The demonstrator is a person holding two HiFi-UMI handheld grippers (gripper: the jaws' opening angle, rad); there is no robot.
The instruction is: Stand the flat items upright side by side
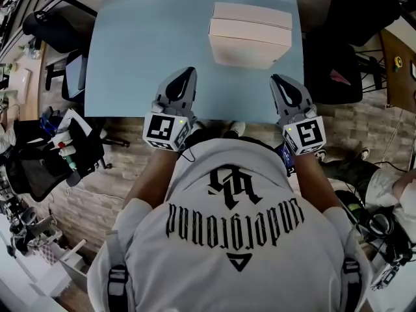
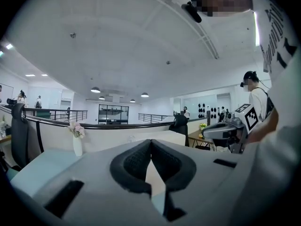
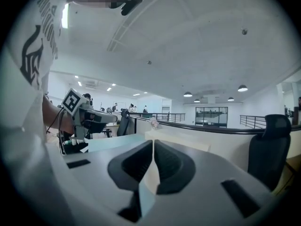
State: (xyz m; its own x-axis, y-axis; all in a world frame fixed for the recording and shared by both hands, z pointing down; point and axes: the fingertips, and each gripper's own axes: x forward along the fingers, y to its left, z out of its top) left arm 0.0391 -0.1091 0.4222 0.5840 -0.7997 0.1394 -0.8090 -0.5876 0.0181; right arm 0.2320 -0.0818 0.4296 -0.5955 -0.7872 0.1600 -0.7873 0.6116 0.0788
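1. Step in hand (judged): approach only. Nothing is gripped yet and no item has been stood upright.
2. Task things: the flat boxes (image 1: 250,34), pale beige, are seen lying stacked at the far centre of the light-blue worktop (image 1: 130,57). Approx. two layers can be made out; the exact count can't be told.
3. Left hand-held gripper (image 1: 188,71): jaws are closed pad to pad w/ nothing between them. It is held over the near worktop edge, to the left of the stack and well apart from it, pointed roughly level toward the far side.
4. Right hand-held gripper (image 1: 276,78): also closed on nothing. It is held likewise over the near edge, to the right of the stack and well apart from it.
5. In both gripper views the boxes are seen beyond the closed tips, i.e. the stack is faced by both.
6. Next move (judged): jaws need to be opened first, then both grippers carried forward to the stack. The top box would be taken by its edges, lifted off, tipped onto a narrow side and set down; the next is then placed just beside it.
7. Care needed: an upright box may topple, so it should prob. be steadied by one gripper. The vase (image 2: 77,146) at the far edge is to be kept clear of.
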